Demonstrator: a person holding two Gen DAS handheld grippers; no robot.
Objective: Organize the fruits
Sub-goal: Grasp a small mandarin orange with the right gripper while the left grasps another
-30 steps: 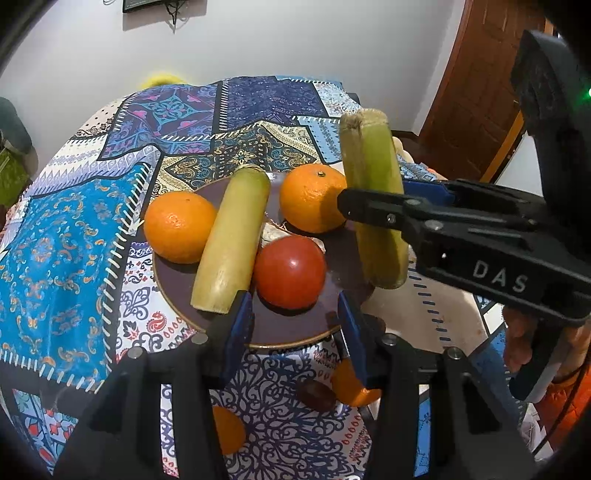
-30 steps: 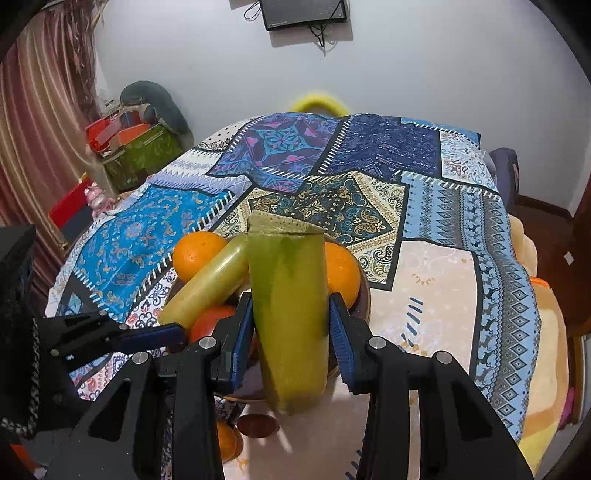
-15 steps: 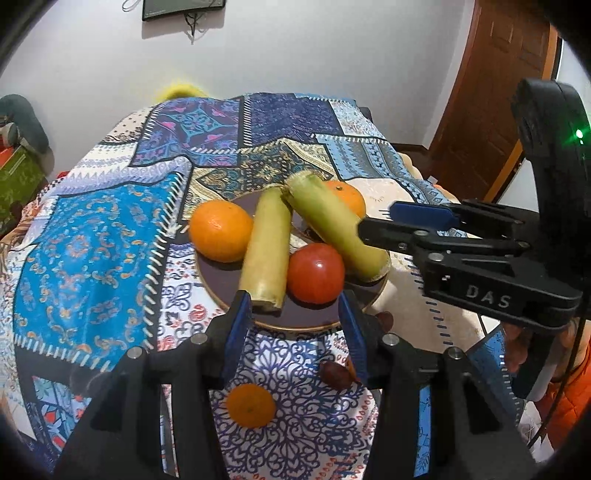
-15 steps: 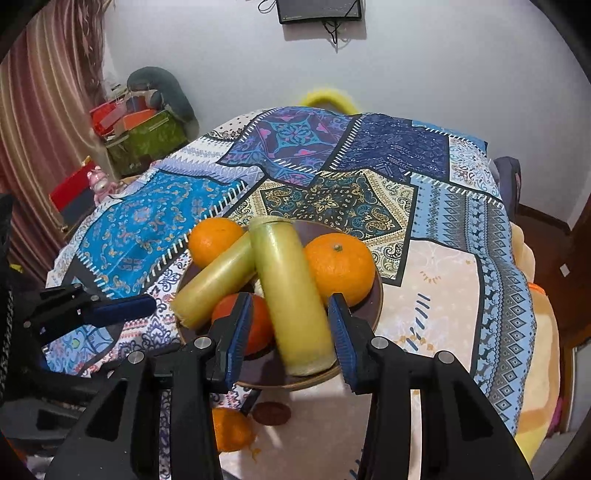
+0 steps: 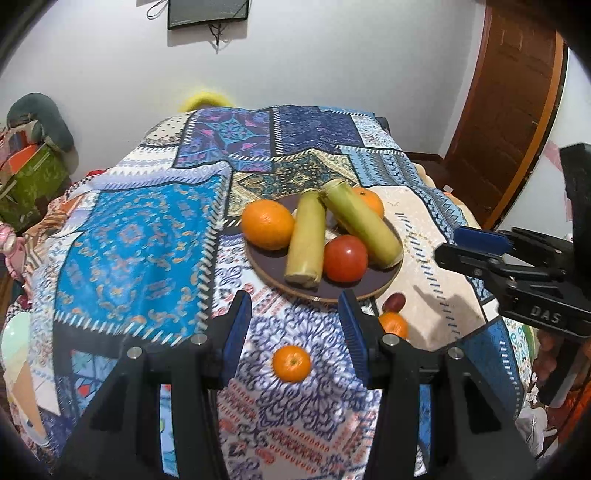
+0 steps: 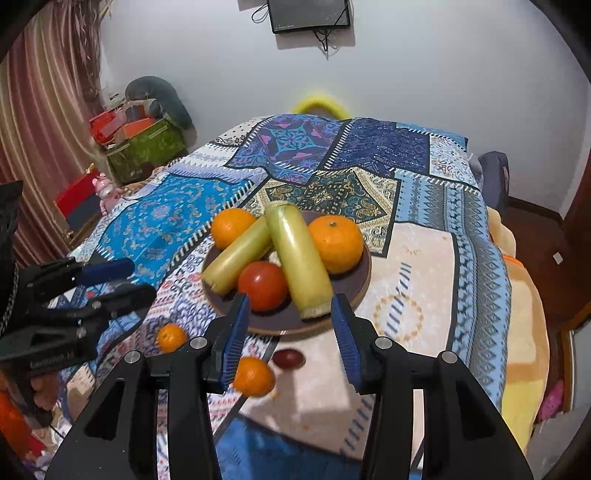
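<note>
A dark round plate on the patchwork cloth holds two oranges, a red tomato and two yellow-green stalks. Two small oranges and a dark red fruit lie on the cloth in front of the plate. My left gripper is open and empty, back from the plate. My right gripper is open and empty, just in front of the plate; it shows in the left wrist view.
The table's rounded edge drops off at the right, with a wooden door beyond. Boxes and a green bin stand at the left by a curtain. A screen hangs on the far wall.
My right gripper laid the second stalk on the plate, opened and drew back. My left gripper also pulled back from the plate.
</note>
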